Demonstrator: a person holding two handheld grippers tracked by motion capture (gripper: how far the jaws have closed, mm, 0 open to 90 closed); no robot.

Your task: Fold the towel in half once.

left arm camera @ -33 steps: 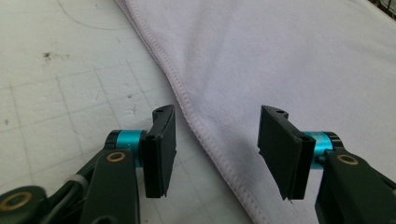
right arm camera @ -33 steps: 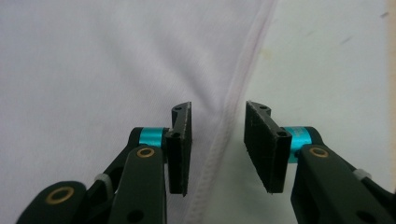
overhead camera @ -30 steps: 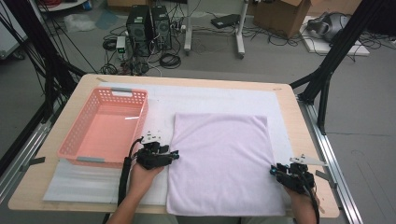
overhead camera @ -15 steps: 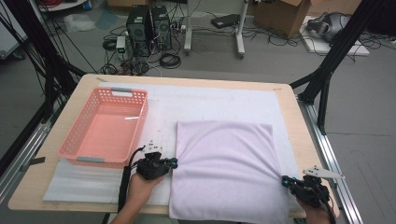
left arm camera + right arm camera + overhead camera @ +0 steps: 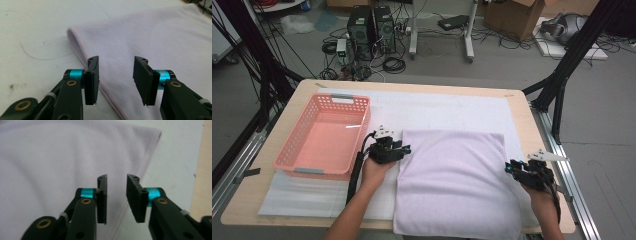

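A lilac towel (image 5: 454, 182) is lying flat on the white mat (image 5: 447, 107) that is covering the surface (image 5: 522, 107), its near edge hanging a little past the front. It is looking doubled over already, since the left gripper view is showing a rounded fold (image 5: 75, 41) along its side rather than a raw hem. So one fold is probably done, and a further fold, or a move to the pink basket (image 5: 326, 137) just left of the towel, is likely still waiting; the basket is standing empty.

The left gripper (image 5: 388, 148) is sitting at the towel's far left corner and the right gripper (image 5: 528, 170) at its right edge, lower down. Neither one is holding anything. In the left gripper view the jaws of the left gripper (image 5: 116, 80) are standing wide apart, straddling the towel's folded edge with cloth between them but not pinched. In the right gripper view the right gripper (image 5: 117, 198) is showing a narrower gap, also open, hovering over the towel's edge near its corner (image 5: 156, 132).

The high view is giving the whole layout: basket, towel, both hands, cables and computers on the floor beyond. The gripper views are giving what that one is too coarse for: the gap between the jaws, the rolled fold, and faint scuffs on the mat (image 5: 32, 50).
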